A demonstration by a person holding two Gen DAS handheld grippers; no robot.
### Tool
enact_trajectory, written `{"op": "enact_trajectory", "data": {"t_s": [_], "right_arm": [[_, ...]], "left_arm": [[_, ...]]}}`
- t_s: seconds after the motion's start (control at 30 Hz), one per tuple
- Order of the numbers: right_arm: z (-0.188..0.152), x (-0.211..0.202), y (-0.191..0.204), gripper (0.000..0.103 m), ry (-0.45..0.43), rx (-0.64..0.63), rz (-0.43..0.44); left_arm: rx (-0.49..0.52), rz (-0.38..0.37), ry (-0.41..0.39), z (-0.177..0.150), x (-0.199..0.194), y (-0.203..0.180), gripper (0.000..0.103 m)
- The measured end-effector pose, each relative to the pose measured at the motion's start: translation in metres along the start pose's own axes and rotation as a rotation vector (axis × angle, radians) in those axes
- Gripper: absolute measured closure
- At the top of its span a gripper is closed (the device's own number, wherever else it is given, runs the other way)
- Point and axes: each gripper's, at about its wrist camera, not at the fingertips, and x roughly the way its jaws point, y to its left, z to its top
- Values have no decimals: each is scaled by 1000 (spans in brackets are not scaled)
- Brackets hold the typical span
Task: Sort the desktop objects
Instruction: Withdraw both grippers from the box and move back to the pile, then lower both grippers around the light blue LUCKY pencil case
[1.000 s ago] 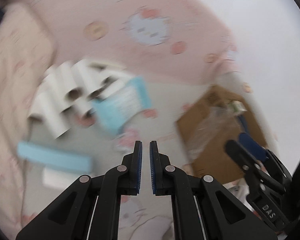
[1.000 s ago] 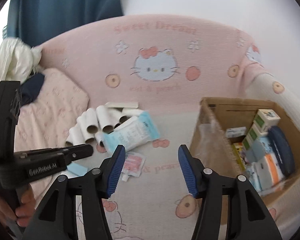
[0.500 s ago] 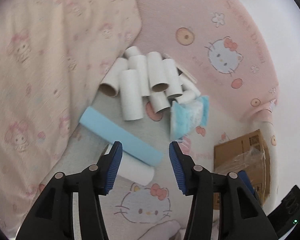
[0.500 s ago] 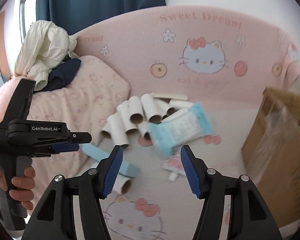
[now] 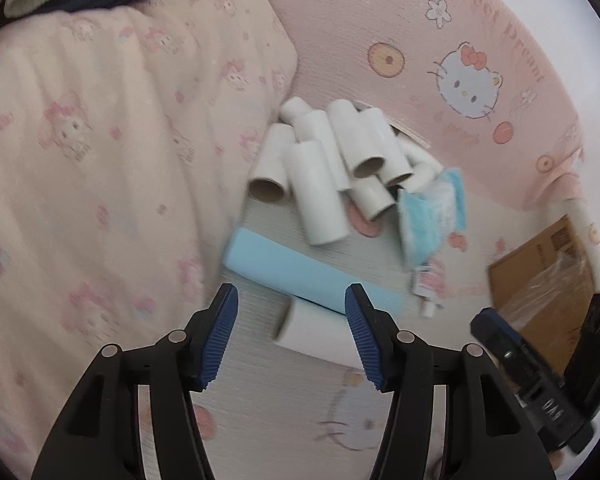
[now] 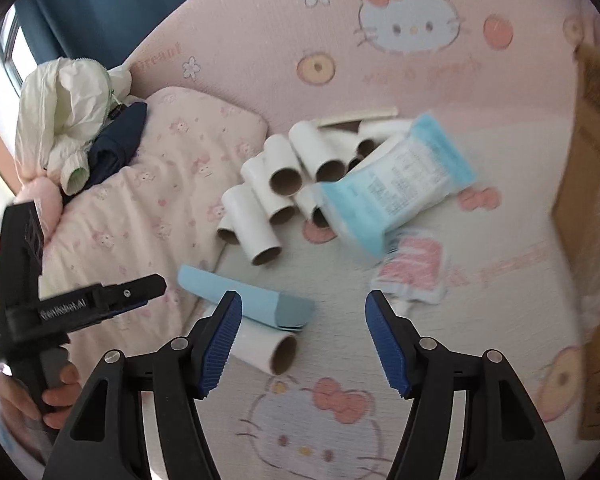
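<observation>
My left gripper (image 5: pixel 290 338) is open and empty, just above a long light-blue box (image 5: pixel 300 272) that lies across a white cardboard tube (image 5: pixel 312 332). A pile of several white tubes (image 5: pixel 332 168) lies beyond, with a blue-and-white soft packet (image 5: pixel 432 212) and a small pink sachet (image 5: pixel 428 284) to the right. My right gripper (image 6: pixel 304 342) is open and empty, over the mat between the blue box (image 6: pixel 240 296), the tube (image 6: pixel 268 350) and the pink sachet (image 6: pixel 414 270). The packet (image 6: pixel 396 184) and tube pile (image 6: pixel 284 184) lie further back. The left gripper (image 6: pixel 80 304) shows at the left.
A brown cardboard box (image 6: pixel 592 208) stands at the right edge; it also shows in the left wrist view (image 5: pixel 540 276). A pink pillow (image 5: pixel 100 140) lies to the left, with a white jacket (image 6: pixel 68 108) and dark cloth (image 6: pixel 120 140) on it. A padded pink wall (image 6: pixel 380 40) closes the back.
My left gripper has opened and swung down toward the blue box and the tube under it. My right gripper has turned left, away from the cardboard box, and closer to the mat.
</observation>
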Motion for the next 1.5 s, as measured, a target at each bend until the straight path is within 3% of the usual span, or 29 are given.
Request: {"op": "enact_trajectory", "data": {"t_s": [0.1,0.2,0.47,0.6,0.73,0.83,0.93,1.2,1.5], "right_arm": [[0,17,2,41,47,-13,-3],[-4,33,3,41,87,-33,-32],[-14,57,11,41,137,-85,-47],[-12,63,22,41,130,-136,-30],[-13,72,31,41,132,-188,-17],[-15,80,31,49,143,-179,11],[-15,86,33,57,148,-182,11],[-14,95,37,58,154,-202,0],[-2,103,20,58,144,-97,47]], "left_arm": [[58,62,-6,2,4,3,43],[100,77,-7,2,10,6,43],[78,-25,35,8,32,15,43],[90,-13,31,13,41,19,43],[68,-51,13,17,47,25,43],[39,-96,17,18,52,27,43],[55,-96,1,18,53,23,43],[209,-51,-2,18,61,11,43],[160,-112,-6,29,65,12,43]]}}
